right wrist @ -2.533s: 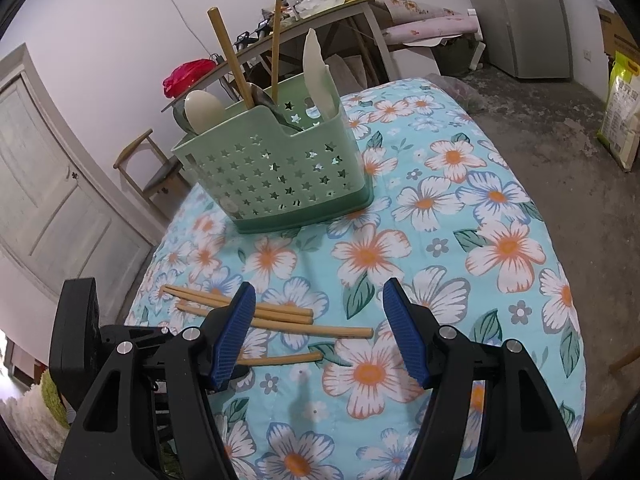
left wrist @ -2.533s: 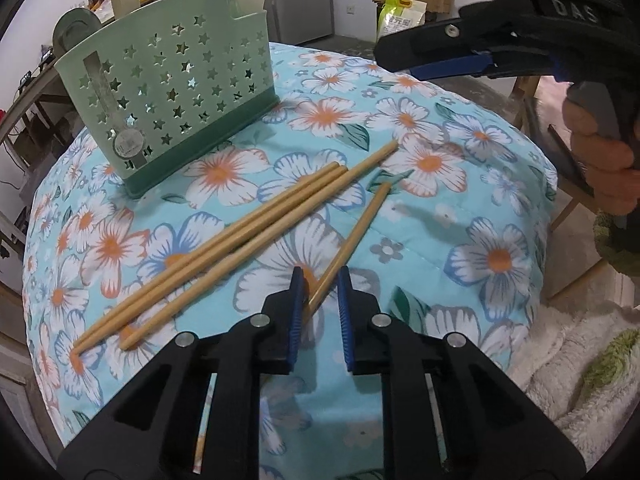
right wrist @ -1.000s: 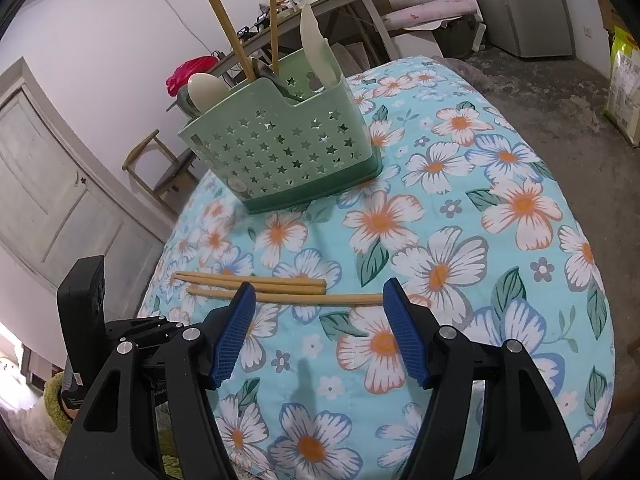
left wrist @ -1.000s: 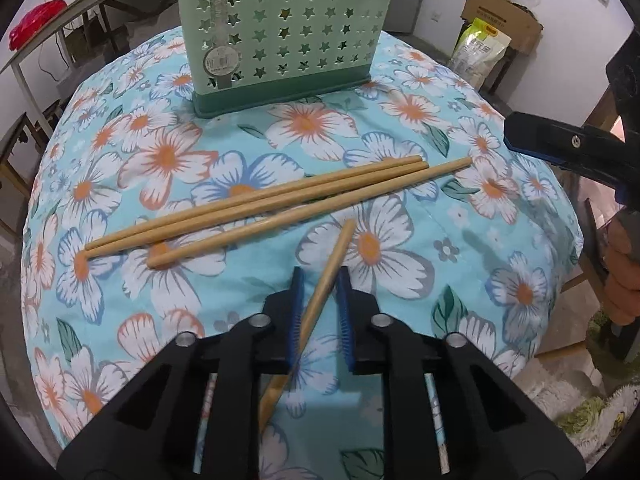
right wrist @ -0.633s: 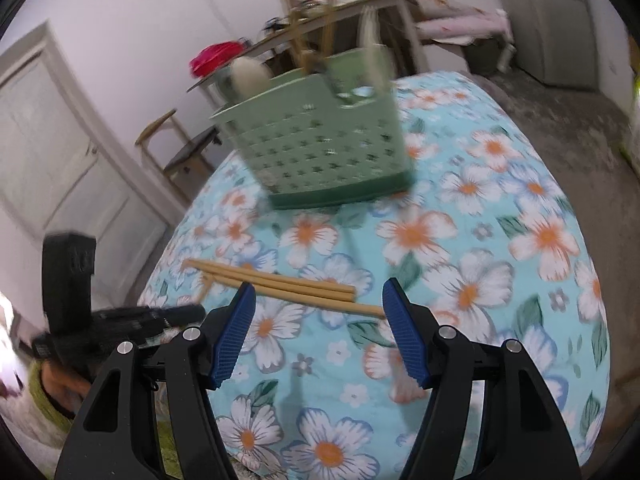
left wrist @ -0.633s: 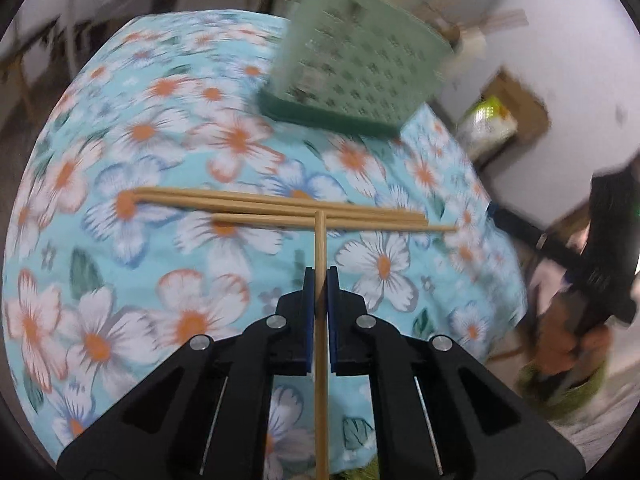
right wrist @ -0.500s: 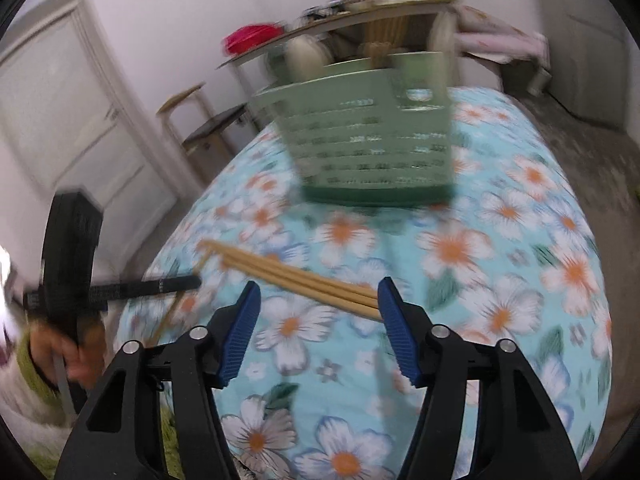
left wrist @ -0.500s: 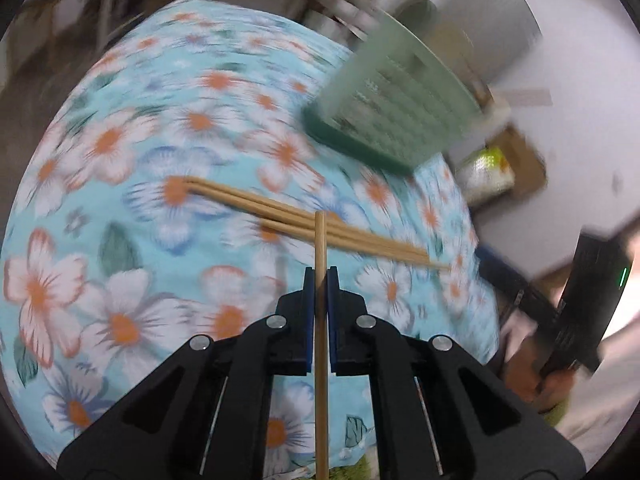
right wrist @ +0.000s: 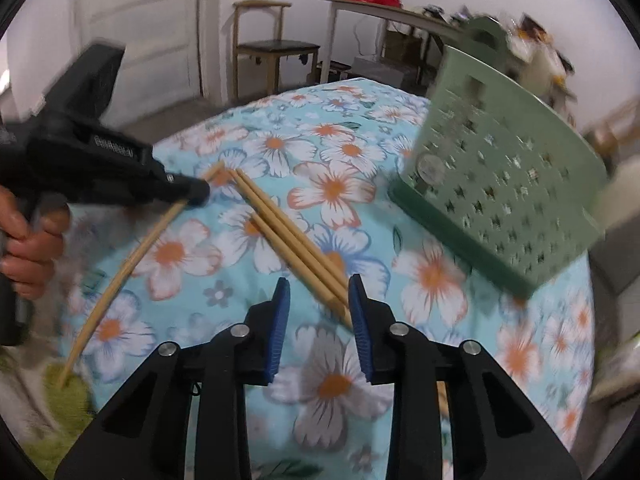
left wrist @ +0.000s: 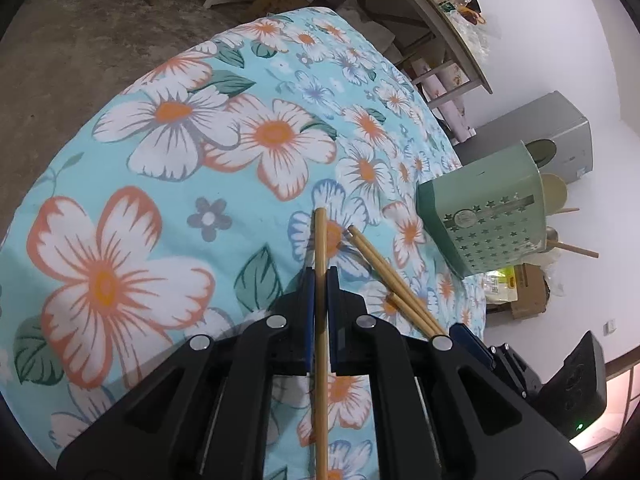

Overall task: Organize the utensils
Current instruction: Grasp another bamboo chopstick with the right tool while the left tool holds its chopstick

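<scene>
Right now my left gripper (left wrist: 318,280) is clamped on one chopstick (left wrist: 320,320), gripped near its far end, so most of the stick trails back past the jaws toward me. That long overhang is my main worry: swinging it over to the green caddy (left wrist: 490,220) at the far right of the floral tablecloth (left wrist: 120,184) could let the stick pivot in the pads or knock the three loose chopsticks (right wrist: 294,242) lying just beside it.

My right gripper (right wrist: 318,300) has just been closing. Its blue pads straddle the near ends of those three chopsticks without pinching them yet, as far as the blurred right wrist view lets me judge. If I shut on all three together, one may squirt sideways or roll off the cloth's edge; a slanted bite could also fan them apart.

Compared with a second ago, both views have rolled sharply: the caddy then stood upright at the far side and now looks tilted to the right. My left jaws then sat loosely around the stick on the cloth; now they pinch it and it is lifted.
</scene>
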The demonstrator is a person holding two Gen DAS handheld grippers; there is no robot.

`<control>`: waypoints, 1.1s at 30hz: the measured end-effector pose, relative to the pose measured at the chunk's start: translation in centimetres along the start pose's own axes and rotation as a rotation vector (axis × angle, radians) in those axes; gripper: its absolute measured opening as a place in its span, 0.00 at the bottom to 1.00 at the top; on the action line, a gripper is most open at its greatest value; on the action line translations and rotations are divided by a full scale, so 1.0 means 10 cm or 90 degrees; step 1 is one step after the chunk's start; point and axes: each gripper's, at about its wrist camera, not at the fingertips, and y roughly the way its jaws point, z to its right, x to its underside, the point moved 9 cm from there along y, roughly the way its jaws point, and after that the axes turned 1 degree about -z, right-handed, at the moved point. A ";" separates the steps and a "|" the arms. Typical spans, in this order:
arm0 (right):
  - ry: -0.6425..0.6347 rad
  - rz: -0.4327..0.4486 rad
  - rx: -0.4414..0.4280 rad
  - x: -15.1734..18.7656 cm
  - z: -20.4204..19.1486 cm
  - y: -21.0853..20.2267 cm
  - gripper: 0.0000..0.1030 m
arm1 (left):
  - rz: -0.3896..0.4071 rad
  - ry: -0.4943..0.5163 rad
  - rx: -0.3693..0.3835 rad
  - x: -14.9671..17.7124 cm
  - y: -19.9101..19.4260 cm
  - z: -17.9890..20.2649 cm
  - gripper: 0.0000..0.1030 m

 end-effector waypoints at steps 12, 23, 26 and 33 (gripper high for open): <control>-0.174 0.009 0.158 0.01 -0.27 0.16 0.12 | 0.008 0.033 -0.020 0.00 0.00 0.00 0.05; 0.029 -0.061 -0.001 0.05 -0.14 -0.03 0.06 | -0.005 0.050 -0.027 0.00 0.00 0.01 0.05; 0.101 -0.126 -0.079 0.18 -0.14 0.08 0.07 | -0.010 0.051 -0.030 0.01 0.00 0.01 0.05; 0.143 -0.143 -0.115 0.12 -0.14 0.22 0.08 | -0.032 0.043 -0.035 -0.03 0.05 0.01 0.05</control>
